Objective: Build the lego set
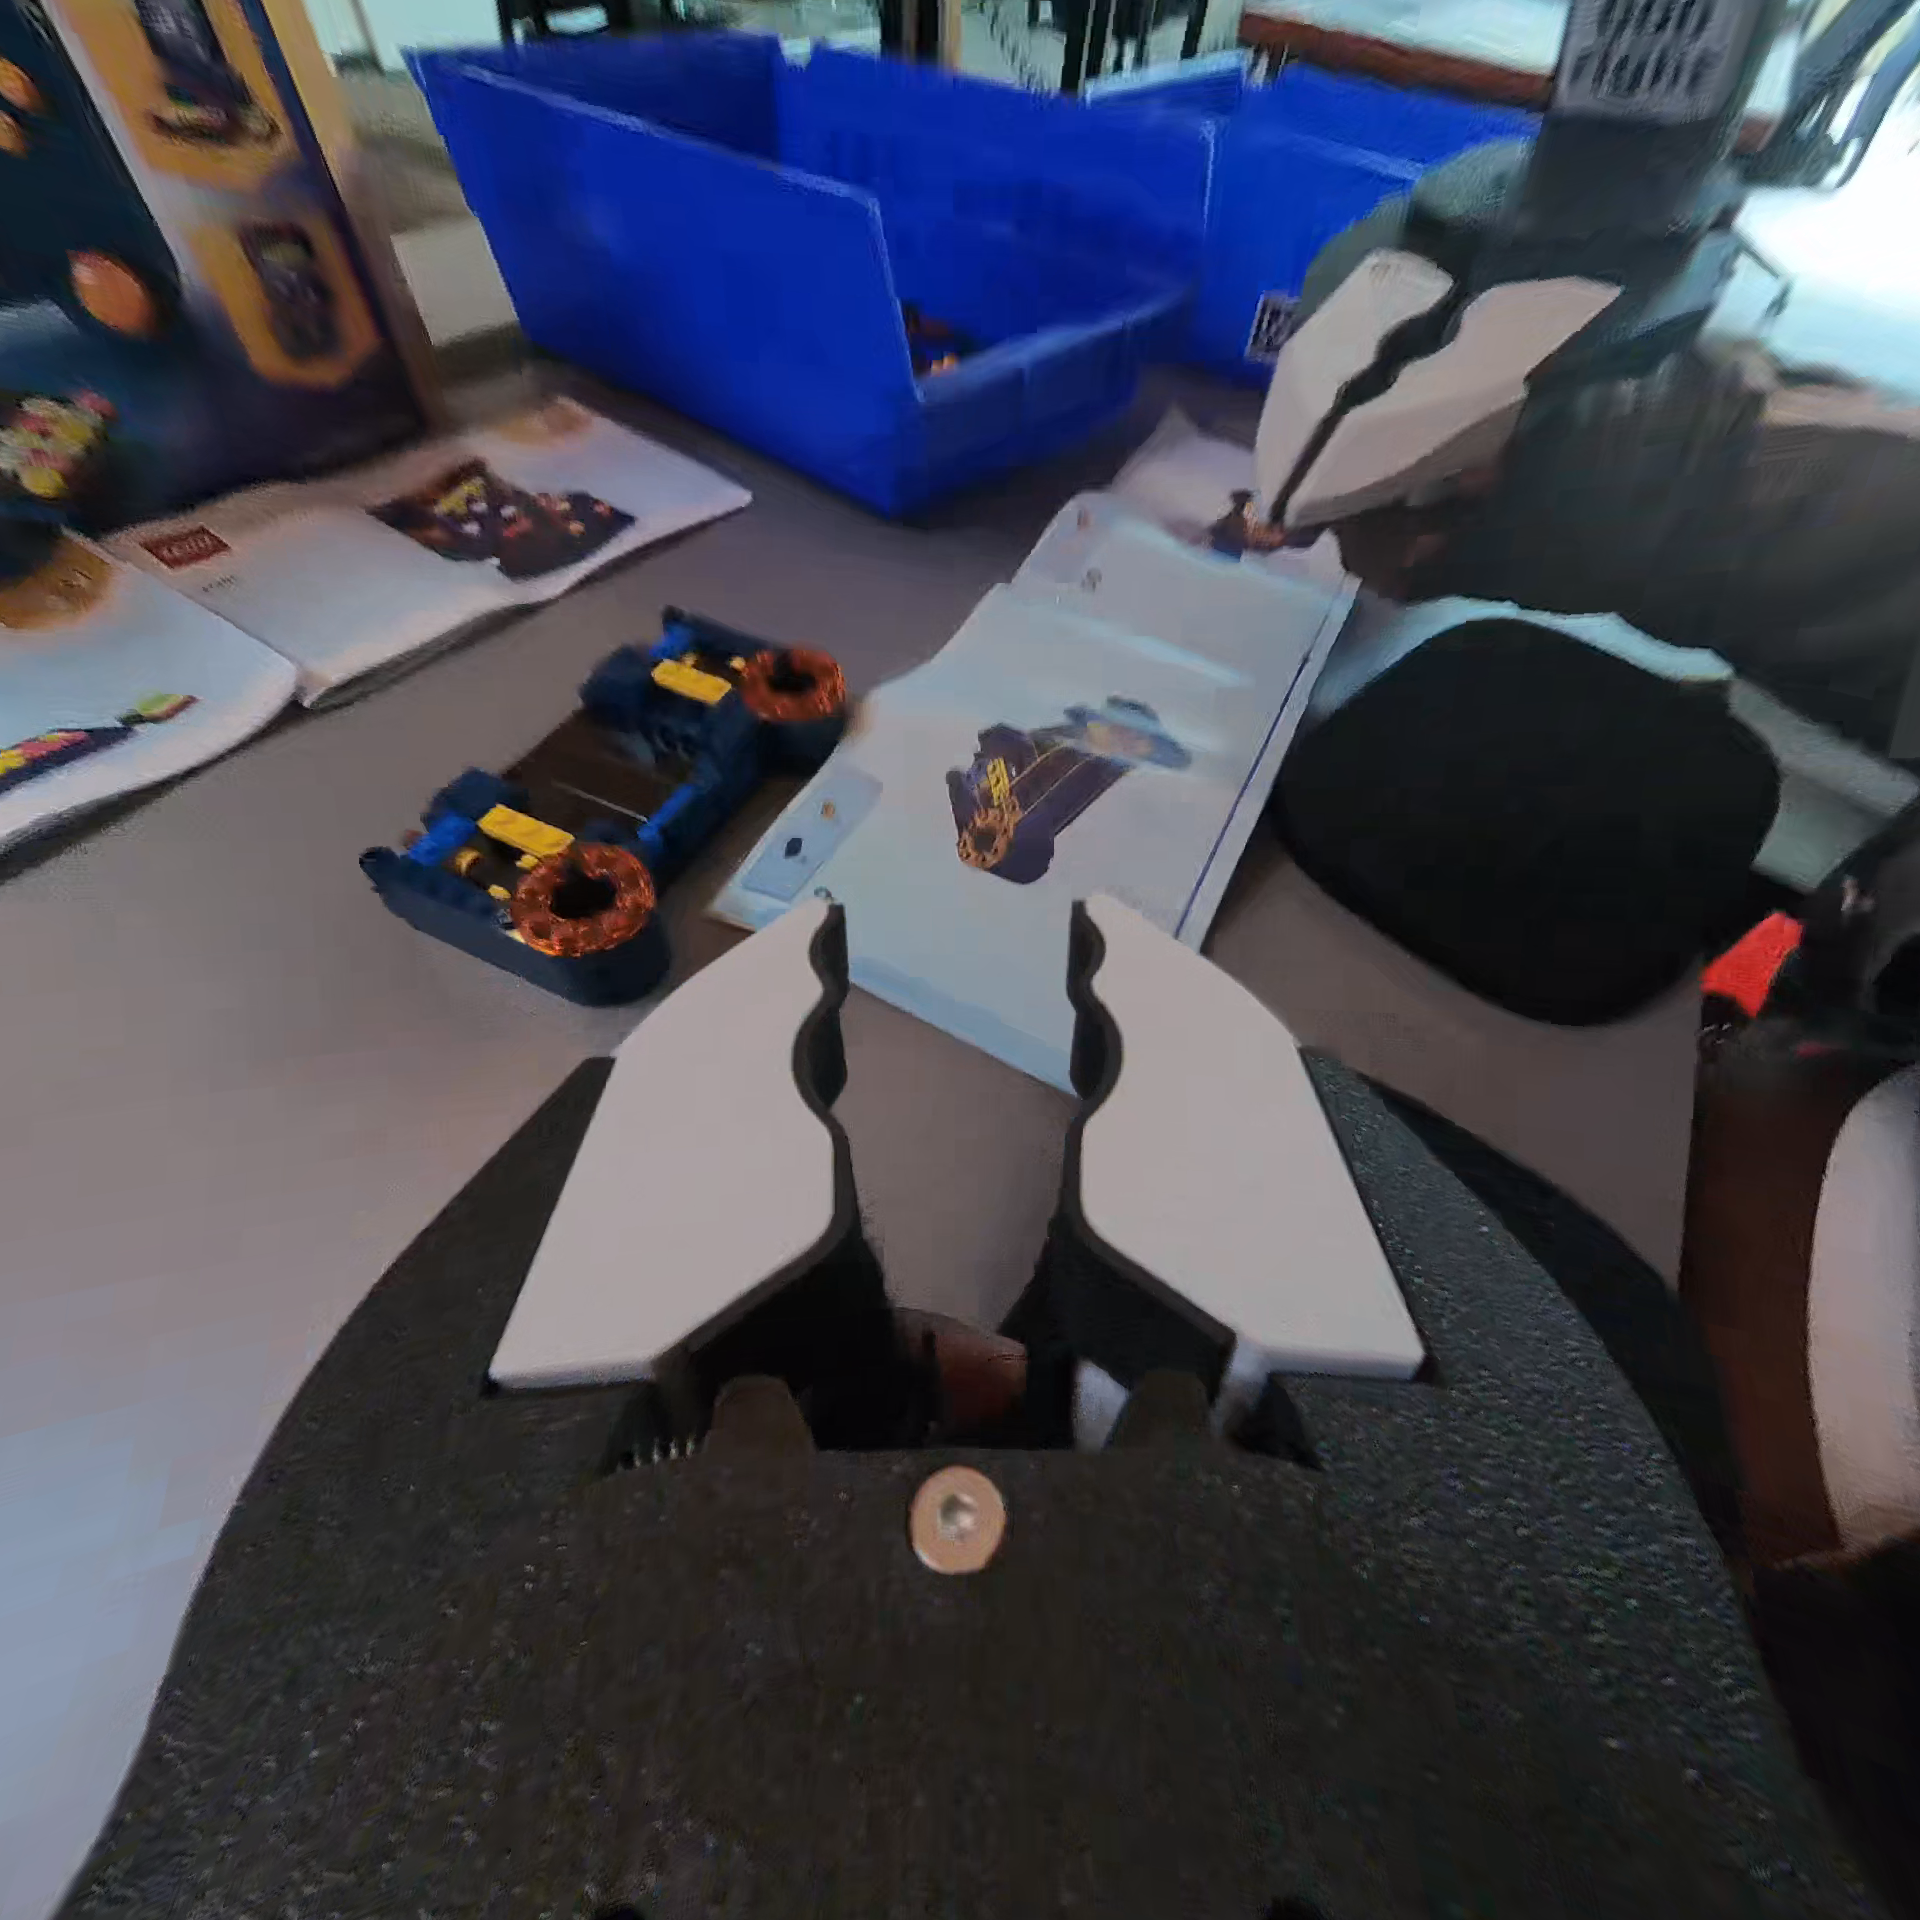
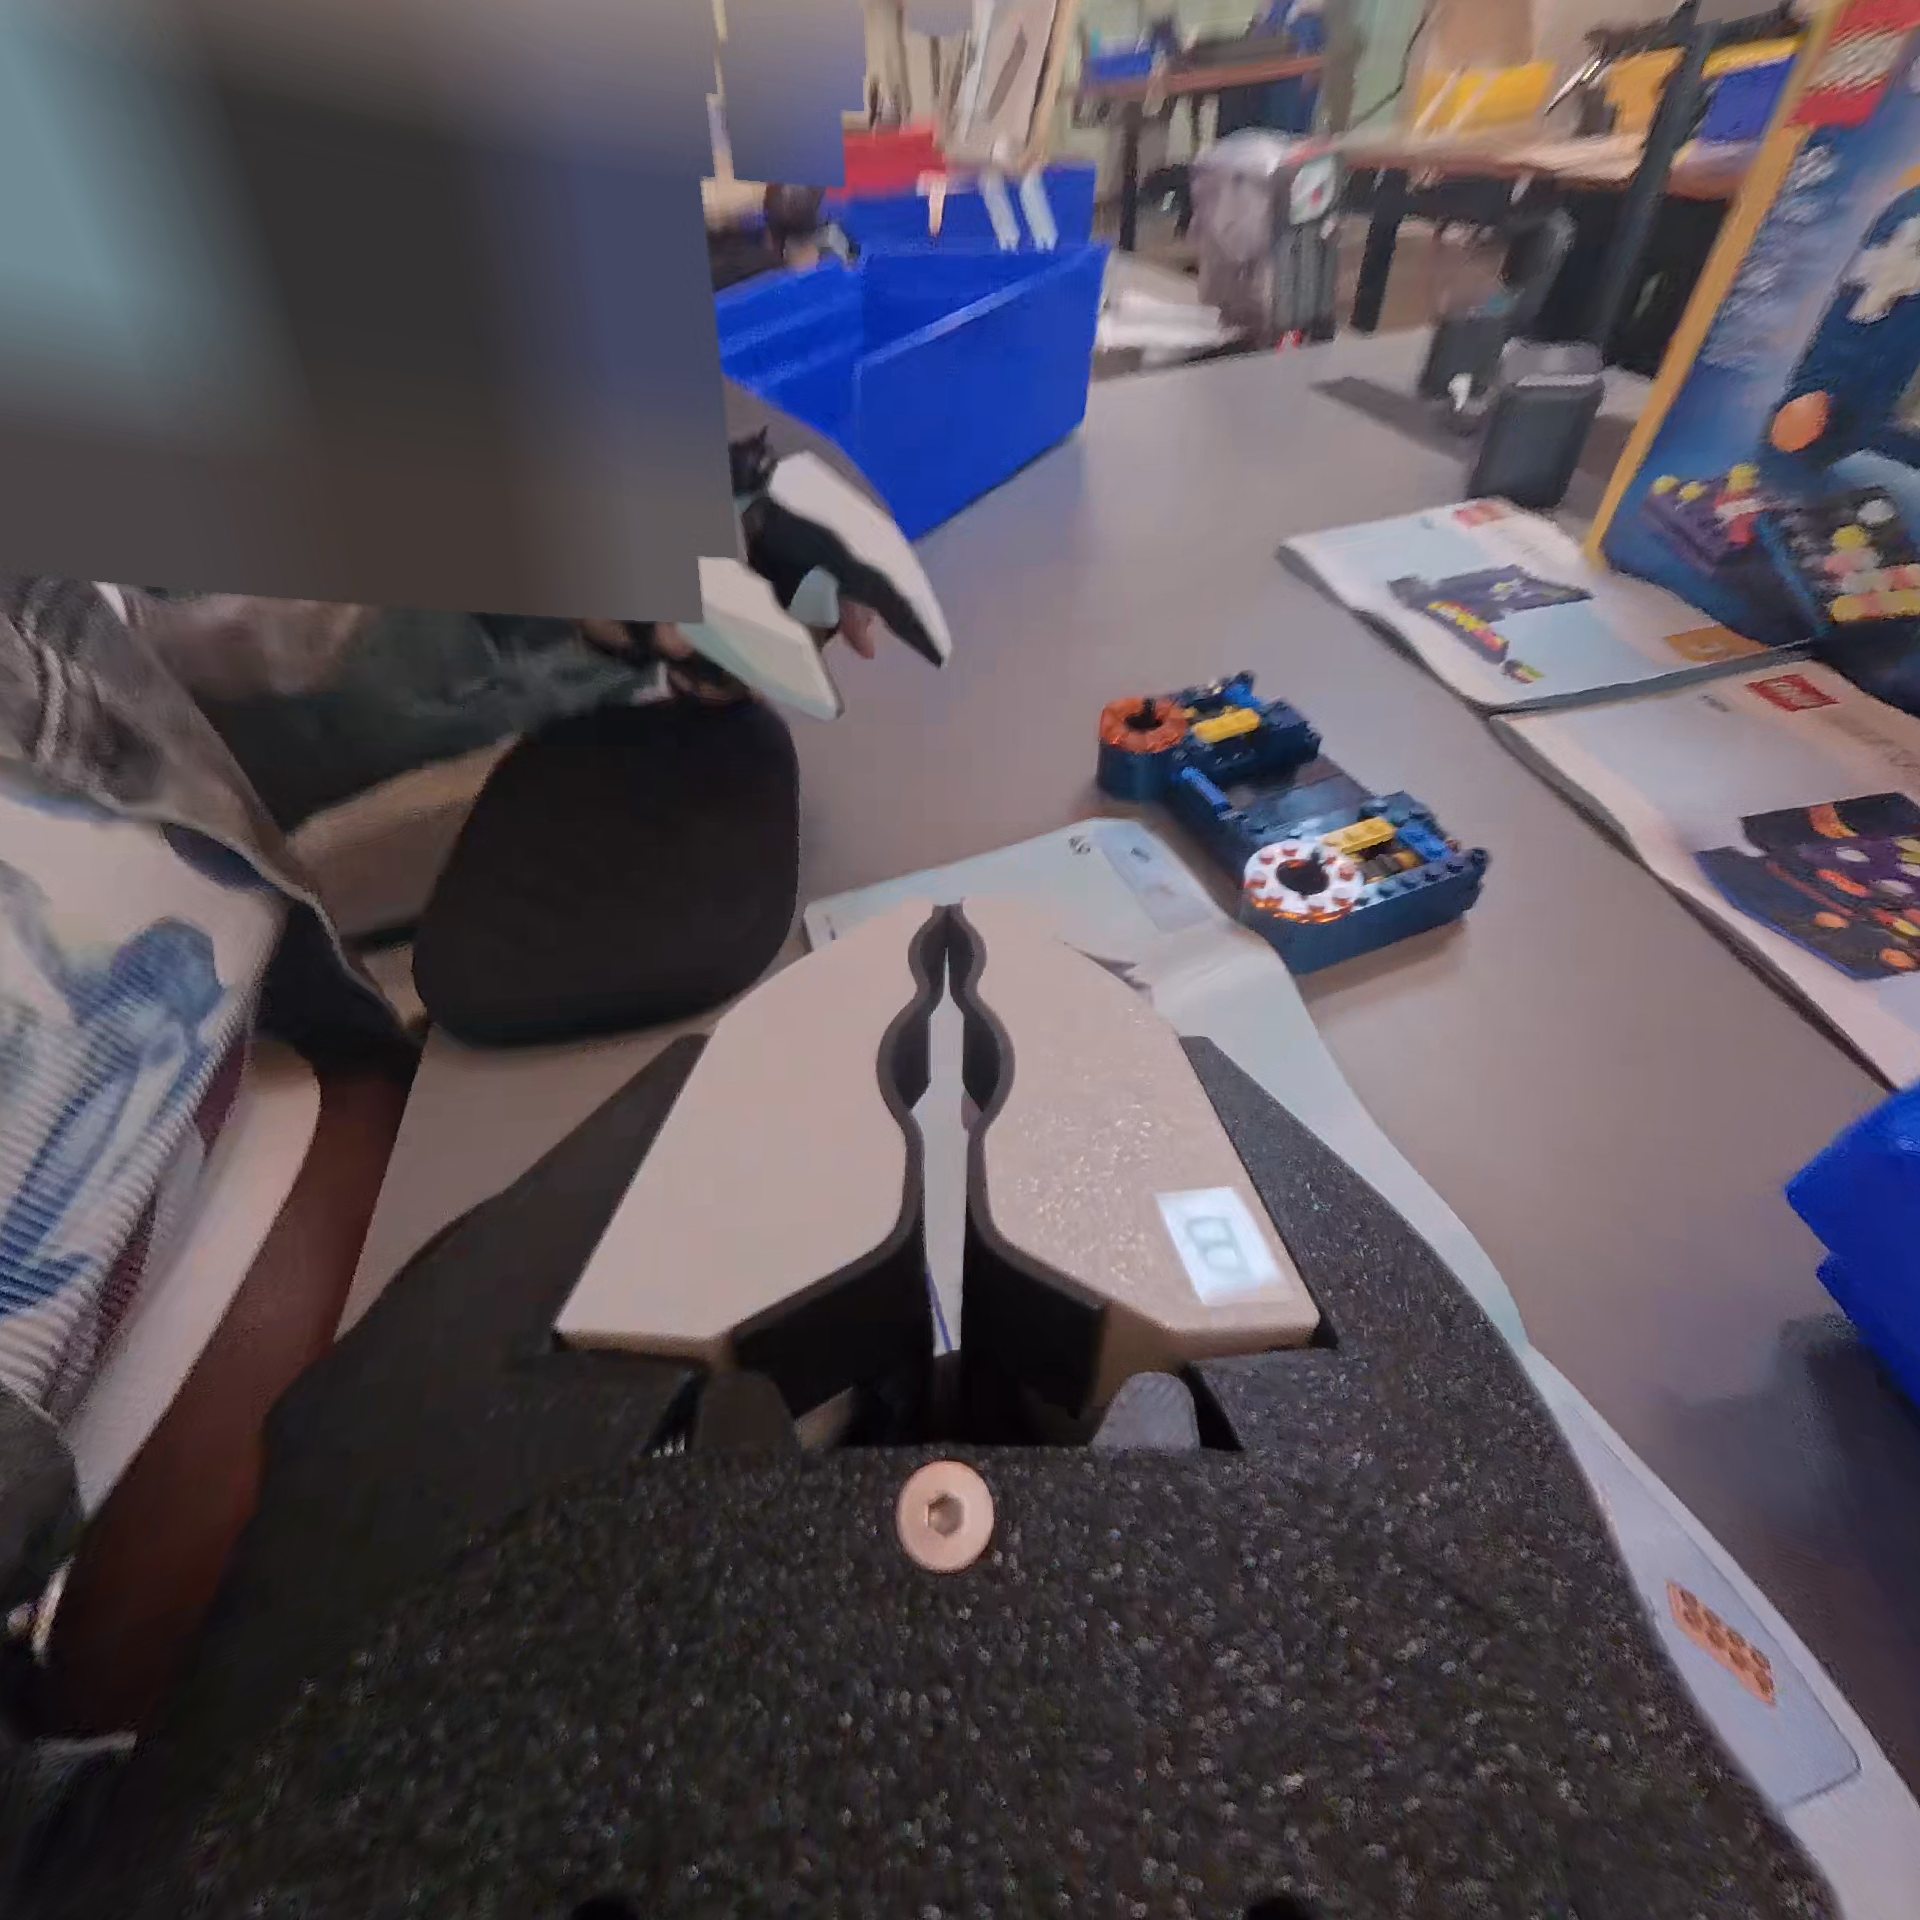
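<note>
My left gripper (image 1: 958,920) is open and holds nothing. It hovers over the near end of an open white instruction booklet (image 1: 987,644) on the grey table. It also shows open in the right wrist view (image 2: 888,681). My right gripper (image 2: 948,914) is shut, its tips closed on a page of that booklet (image 2: 1299,1039), which bows up toward it. In the left wrist view the right gripper (image 1: 1283,514) sits at the booklet's far end. A dark blue brick model (image 1: 623,800) with two orange rings lies just left of the booklet. It also shows in the right wrist view (image 2: 1299,821).
Blue bins (image 1: 727,260) stand behind the booklet; another blue bin (image 2: 1860,1226) is at the right edge. More booklets (image 1: 416,561) and a printed box (image 1: 208,260) lie at the left. A black rounded pad (image 1: 1527,821) and a person's clothing are at the right. One gripper's finger ends stand about 12 cm off the other's.
</note>
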A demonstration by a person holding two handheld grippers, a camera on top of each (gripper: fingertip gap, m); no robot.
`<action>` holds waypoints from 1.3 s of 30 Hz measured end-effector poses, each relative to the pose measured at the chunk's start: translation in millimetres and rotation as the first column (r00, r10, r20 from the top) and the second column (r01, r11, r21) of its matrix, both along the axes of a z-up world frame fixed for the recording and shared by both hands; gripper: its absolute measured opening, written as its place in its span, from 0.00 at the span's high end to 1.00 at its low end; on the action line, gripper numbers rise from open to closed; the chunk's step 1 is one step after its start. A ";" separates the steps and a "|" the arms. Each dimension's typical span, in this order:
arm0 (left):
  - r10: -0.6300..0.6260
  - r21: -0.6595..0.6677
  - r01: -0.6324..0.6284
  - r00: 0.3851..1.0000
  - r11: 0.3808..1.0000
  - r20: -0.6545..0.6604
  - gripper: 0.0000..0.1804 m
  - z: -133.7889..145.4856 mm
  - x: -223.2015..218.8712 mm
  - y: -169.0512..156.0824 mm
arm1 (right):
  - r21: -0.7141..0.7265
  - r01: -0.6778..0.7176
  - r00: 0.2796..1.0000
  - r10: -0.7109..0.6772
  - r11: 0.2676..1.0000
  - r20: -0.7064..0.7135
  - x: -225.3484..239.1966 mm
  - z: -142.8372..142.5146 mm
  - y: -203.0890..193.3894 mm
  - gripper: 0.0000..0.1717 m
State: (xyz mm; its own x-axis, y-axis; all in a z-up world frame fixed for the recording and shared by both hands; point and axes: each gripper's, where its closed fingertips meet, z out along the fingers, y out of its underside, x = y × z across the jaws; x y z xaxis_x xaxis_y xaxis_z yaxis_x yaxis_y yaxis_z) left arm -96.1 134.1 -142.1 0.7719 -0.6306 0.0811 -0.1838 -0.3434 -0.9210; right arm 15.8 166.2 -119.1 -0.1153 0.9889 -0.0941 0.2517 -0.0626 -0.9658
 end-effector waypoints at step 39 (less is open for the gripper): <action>0.044 -0.083 -0.010 0.910 0.996 0.412 0.80 14.6 -26.1 9.9 | 0.177 -0.330 0.874 0.229 0.927 0.429 -70.2 -90.4 -48.8 0.97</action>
State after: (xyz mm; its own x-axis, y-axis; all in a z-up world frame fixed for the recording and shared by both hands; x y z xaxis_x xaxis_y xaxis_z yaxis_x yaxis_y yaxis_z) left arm -122.2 144.1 -127.5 0.6753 -0.5887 0.4443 0.2181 -0.4160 -0.8828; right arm -54.4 117.4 -209.5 -0.3933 0.9184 0.0422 0.5855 0.2856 -0.7587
